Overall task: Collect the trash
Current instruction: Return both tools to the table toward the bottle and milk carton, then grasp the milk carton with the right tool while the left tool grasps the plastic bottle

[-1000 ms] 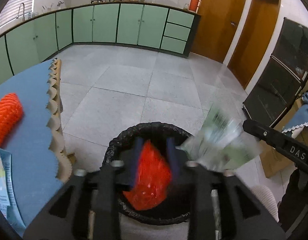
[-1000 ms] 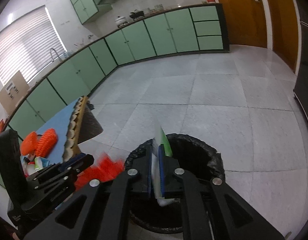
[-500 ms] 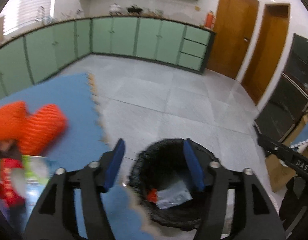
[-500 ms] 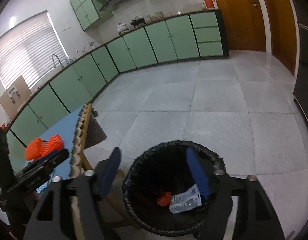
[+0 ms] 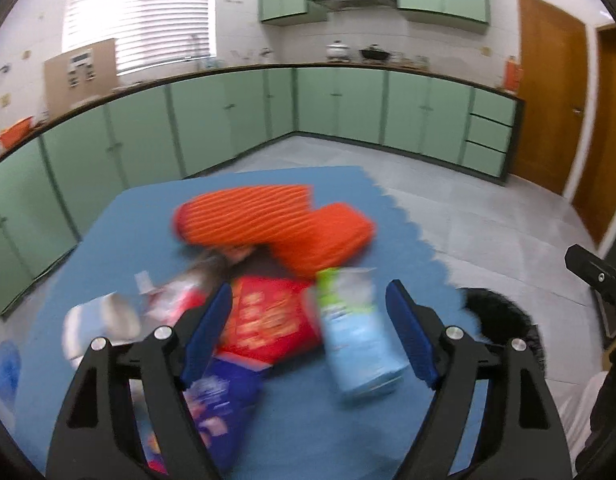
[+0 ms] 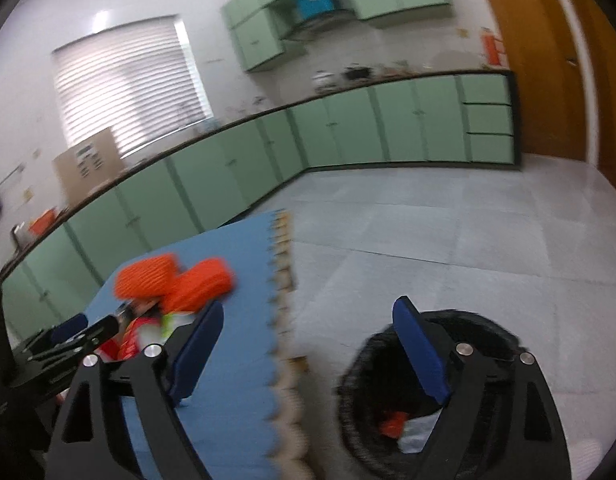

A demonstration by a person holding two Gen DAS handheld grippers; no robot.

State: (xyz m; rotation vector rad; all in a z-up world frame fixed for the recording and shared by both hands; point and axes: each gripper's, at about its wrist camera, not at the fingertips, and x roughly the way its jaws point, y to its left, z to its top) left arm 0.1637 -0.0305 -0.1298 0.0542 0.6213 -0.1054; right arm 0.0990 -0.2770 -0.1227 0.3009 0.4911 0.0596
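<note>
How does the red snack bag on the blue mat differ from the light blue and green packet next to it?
The red snack bag is red with orange print; the light blue packet is pale blue with a green top. The red bag is wide and spread out; the packet is narrow and long. The red bag is partly hidden behind one finger of the left tongs; the packet shows whole in the gap between the fingers. Both lie untouched on the blue mat.
</note>
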